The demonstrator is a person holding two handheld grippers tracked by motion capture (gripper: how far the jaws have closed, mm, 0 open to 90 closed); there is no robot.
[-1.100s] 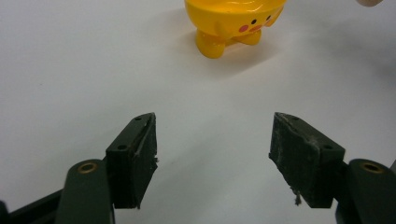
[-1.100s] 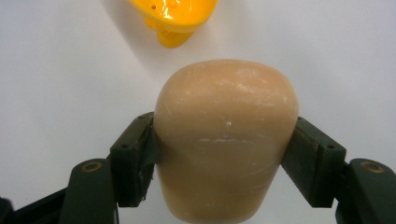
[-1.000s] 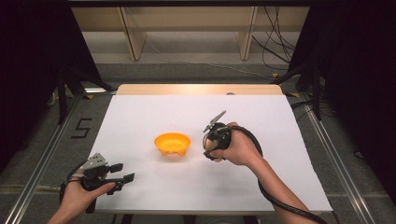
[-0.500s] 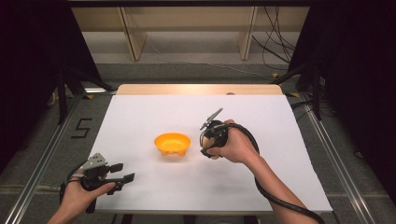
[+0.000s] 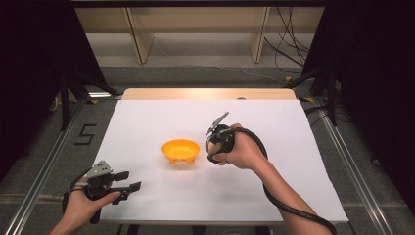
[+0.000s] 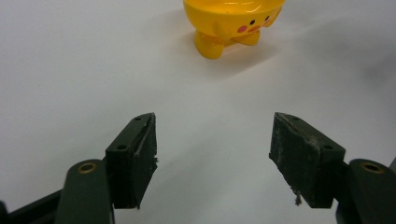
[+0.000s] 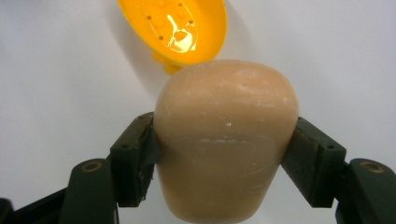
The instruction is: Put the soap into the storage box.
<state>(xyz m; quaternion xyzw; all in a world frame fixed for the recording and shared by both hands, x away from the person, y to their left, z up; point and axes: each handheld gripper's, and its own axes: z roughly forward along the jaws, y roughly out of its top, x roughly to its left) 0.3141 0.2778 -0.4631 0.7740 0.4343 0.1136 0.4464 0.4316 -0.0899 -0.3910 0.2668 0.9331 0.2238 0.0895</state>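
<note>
Right gripper [image 7: 226, 149]: jaws pinching a tan rounded object [image 7: 226, 140], possibly a pear-shaped toy, just right of the bowl. Yellow bowl [image 5: 180, 151]: footed, painted face, upright near the middle of the white table [image 5: 293, 127]. Left gripper [image 5: 129, 182]: jaws spread, empty, near the table's front left corner

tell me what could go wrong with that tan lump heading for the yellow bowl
The tan lump is smooth and rounded, pinched only at its sides by the right gripper, so it might slip. The yellow bowl looks small and stands on little feet; a drop near its rim could tip it.
</note>
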